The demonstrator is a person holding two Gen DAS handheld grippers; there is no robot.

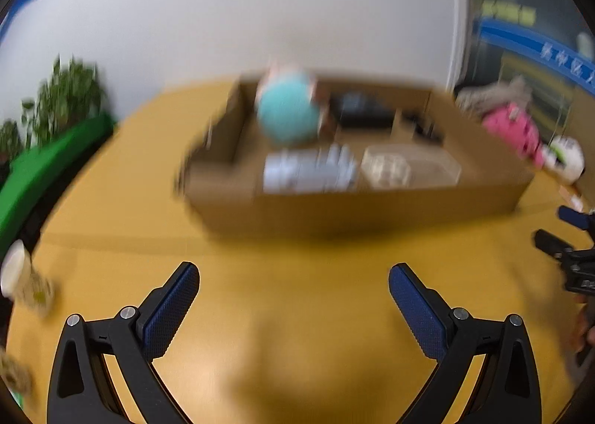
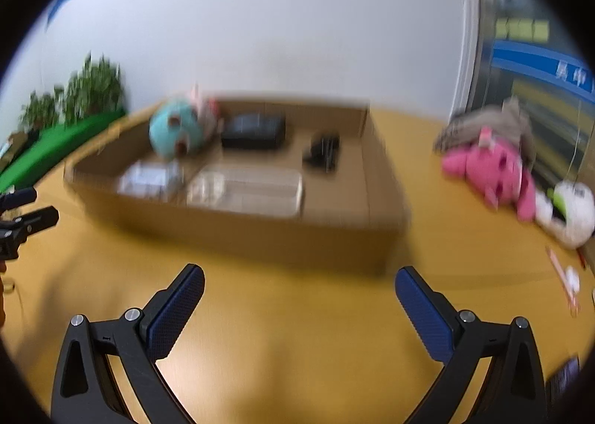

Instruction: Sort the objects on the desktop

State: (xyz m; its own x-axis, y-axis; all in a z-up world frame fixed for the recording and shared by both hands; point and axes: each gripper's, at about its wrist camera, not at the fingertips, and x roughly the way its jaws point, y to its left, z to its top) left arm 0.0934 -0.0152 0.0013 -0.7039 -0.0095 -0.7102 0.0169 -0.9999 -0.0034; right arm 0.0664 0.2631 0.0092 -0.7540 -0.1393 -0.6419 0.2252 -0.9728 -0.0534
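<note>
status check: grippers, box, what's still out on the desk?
Left gripper and right gripper open, empty. Cardboard box ahead, teal plush inside. Pink plush out on desk, path clear.

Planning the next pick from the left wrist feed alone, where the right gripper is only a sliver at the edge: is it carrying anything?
Observer: No. The right gripper has its jaws wide apart with nothing between them.
Operator: Anything on the table nearer me than the pink plush?
Observer: Yes. A dark flat object lies on the table at the lower right edge of the right wrist view. It is too blurred to identify.
</note>
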